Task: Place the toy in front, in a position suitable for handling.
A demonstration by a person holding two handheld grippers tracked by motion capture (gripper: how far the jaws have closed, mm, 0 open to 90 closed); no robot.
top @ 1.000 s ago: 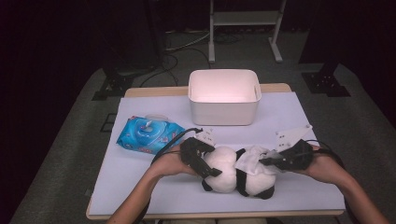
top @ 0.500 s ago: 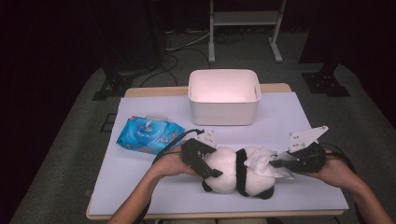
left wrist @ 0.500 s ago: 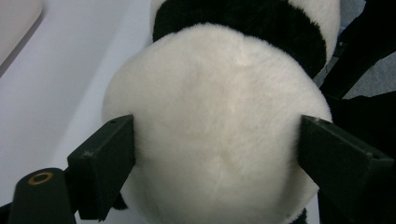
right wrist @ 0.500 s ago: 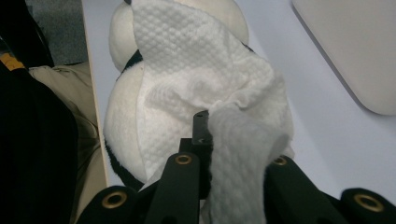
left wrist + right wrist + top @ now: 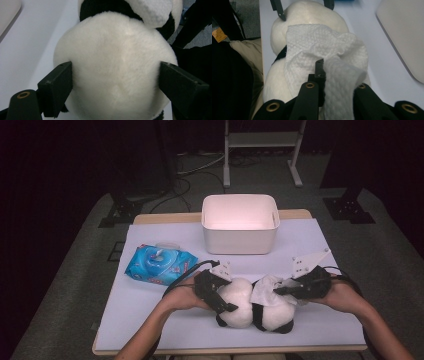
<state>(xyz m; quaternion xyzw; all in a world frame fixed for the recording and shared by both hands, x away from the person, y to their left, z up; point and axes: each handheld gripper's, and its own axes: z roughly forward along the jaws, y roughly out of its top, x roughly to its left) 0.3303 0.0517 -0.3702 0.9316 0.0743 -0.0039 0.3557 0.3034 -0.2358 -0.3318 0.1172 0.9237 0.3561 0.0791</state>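
A black-and-white panda plush (image 5: 272,315) lies on the white-covered table (image 5: 150,320) near the front edge. My left gripper (image 5: 220,295) is shut on the plush's round white head (image 5: 115,50), one pad (image 5: 57,85) pressing into the fur on each side. My right gripper (image 5: 282,290) is shut on a crumpled white wipe (image 5: 322,45). The wipe (image 5: 265,290) rests on the plush's upper body, just right of the head. In the right gripper view the jaws (image 5: 324,66) pinch a fold of the wipe, with the left gripper's fingertips (image 5: 279,10) beyond the head.
A white rectangular bin (image 5: 240,232) stands at the back middle of the table. A blue pack of wipes (image 5: 160,265) lies at the left. A person's forearms come in from the bottom edge, and dark floor with cables surrounds the table.
The right gripper and its wipe slid out to the right, then came back left over the plush's body. The left gripper kept its hold on the head.
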